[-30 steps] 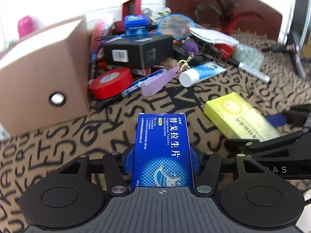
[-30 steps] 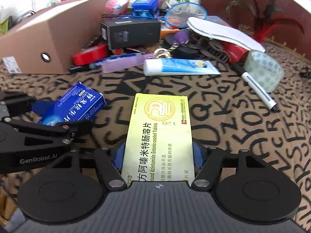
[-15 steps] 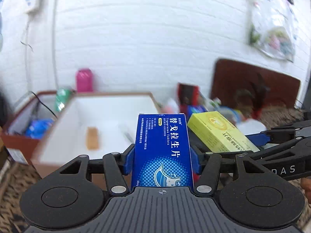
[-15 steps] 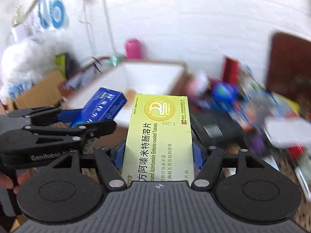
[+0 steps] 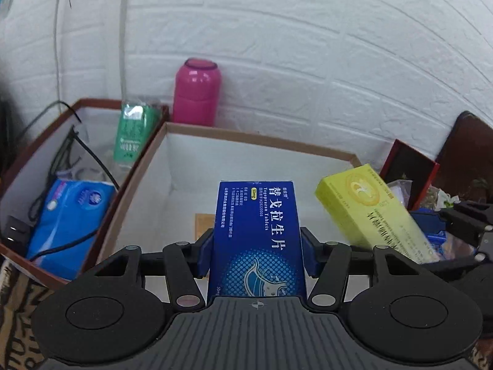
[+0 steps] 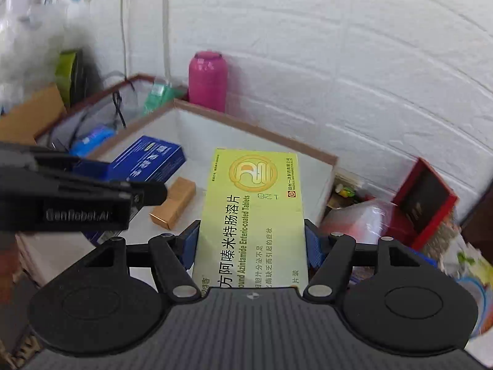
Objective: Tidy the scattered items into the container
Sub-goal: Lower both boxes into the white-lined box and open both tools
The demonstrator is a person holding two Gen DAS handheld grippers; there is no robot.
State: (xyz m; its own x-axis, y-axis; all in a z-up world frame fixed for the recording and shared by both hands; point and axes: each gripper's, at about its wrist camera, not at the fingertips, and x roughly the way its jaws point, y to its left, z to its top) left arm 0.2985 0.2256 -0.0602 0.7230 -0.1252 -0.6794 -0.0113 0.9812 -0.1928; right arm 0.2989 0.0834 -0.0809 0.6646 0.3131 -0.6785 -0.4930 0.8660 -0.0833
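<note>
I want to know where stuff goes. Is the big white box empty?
No. The white box is open-topped and already holds a small tan carton on its floor.

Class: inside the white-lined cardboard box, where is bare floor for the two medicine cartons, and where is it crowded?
Bare white floor in the white-lined cardboard box lies around the small tan carton, toward the far wall. Crowded: the neighbouring red-rimmed box with its blue tissue pack and black cables.

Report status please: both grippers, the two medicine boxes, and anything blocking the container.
Left gripper shut on blue box. Right gripper shut on yellow box. Both over open cardboard container. Only small tan box inside; drop zone free.
</note>
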